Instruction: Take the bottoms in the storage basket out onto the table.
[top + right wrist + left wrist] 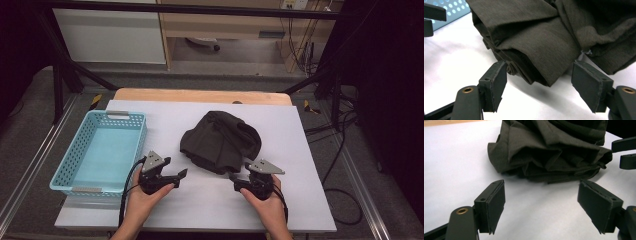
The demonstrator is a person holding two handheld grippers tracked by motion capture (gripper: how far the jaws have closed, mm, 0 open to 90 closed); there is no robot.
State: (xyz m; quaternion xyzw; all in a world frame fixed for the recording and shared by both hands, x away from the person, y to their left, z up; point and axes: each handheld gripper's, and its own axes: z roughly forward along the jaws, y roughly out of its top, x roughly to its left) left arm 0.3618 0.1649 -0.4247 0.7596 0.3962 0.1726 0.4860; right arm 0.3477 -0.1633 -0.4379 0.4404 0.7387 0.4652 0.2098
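Observation:
A crumpled dark olive garment (220,142) lies in a heap at the middle of the white table cover (205,205). My left gripper (181,175) rests on the cover just left of the heap's near edge. Its jaws stand open, pointing at the cloth (549,150) from a short distance, with bare cover between its pads (496,202). My right gripper (236,176) sits at the heap's near right corner, open. A folded edge of the garment (536,37) reaches in between its pads (587,82) without being pressed.
A light blue perforated basket (65,170) stands at the left of the table, its inside bare; its wall (451,10) shows beyond the cloth. The table's near edge is just behind the hands. Metal frame rails run along both sides.

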